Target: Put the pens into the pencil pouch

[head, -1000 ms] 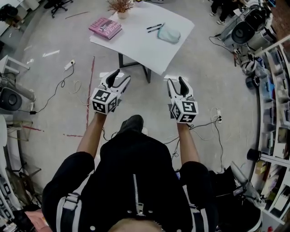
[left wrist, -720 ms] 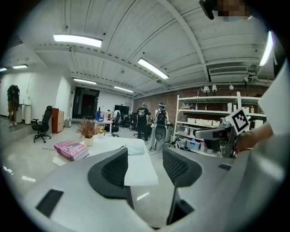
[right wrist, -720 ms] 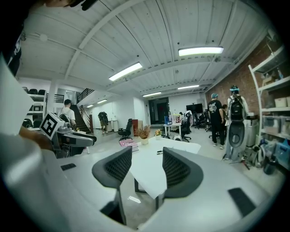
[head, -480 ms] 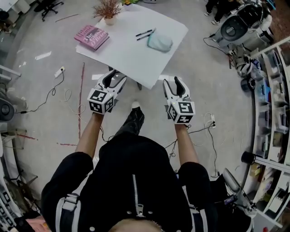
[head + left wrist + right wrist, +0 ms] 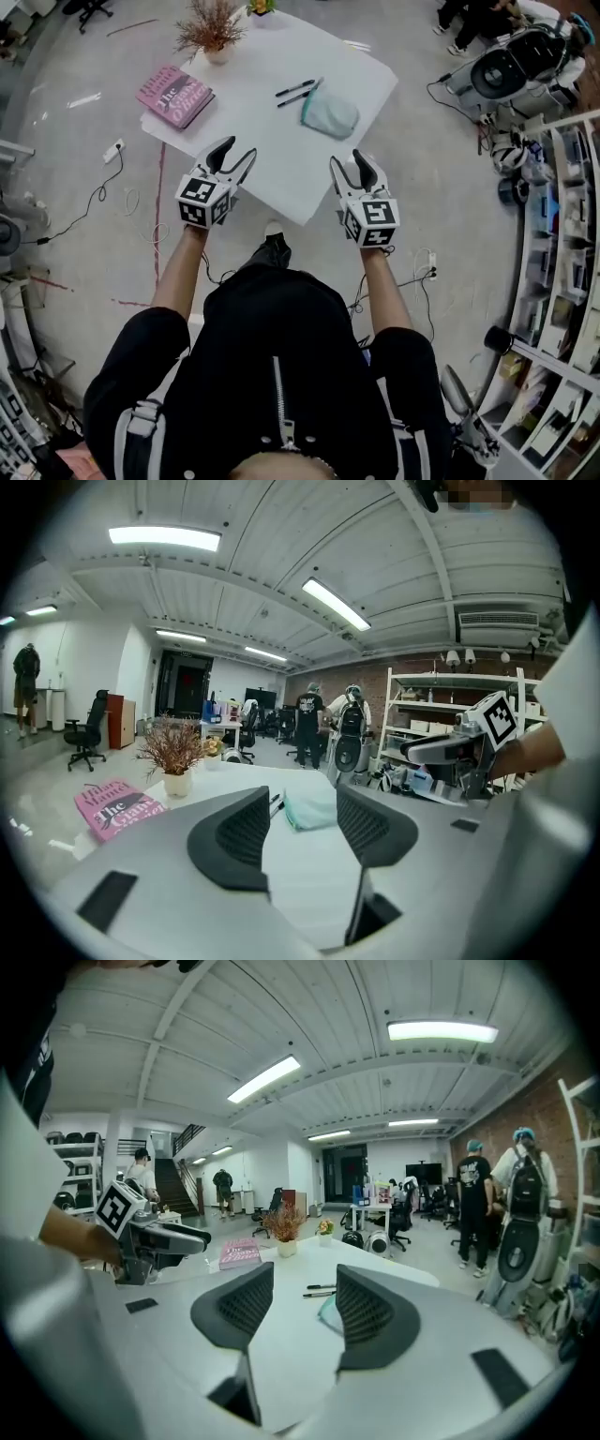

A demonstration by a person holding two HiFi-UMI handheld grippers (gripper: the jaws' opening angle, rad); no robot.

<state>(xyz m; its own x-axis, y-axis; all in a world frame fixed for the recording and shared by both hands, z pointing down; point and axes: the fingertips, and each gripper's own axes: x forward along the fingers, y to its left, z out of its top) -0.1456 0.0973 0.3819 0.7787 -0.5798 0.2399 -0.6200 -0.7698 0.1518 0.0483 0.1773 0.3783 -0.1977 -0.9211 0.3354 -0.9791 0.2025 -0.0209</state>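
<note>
Both grippers hover over the near edge of the table (image 5: 281,173), well short of the work. The left gripper (image 5: 236,150) and the right gripper (image 5: 348,160) each have their jaws apart with nothing between them. Two pens (image 5: 298,91) lie side by side on the far half, just beside the pouch (image 5: 330,114). Whether the pouch is open cannot be told. Recommended: carry the left gripper to the pens and the right to the pouch. Set the jaws across one barrel and close only once it sits between the pads.
</note>
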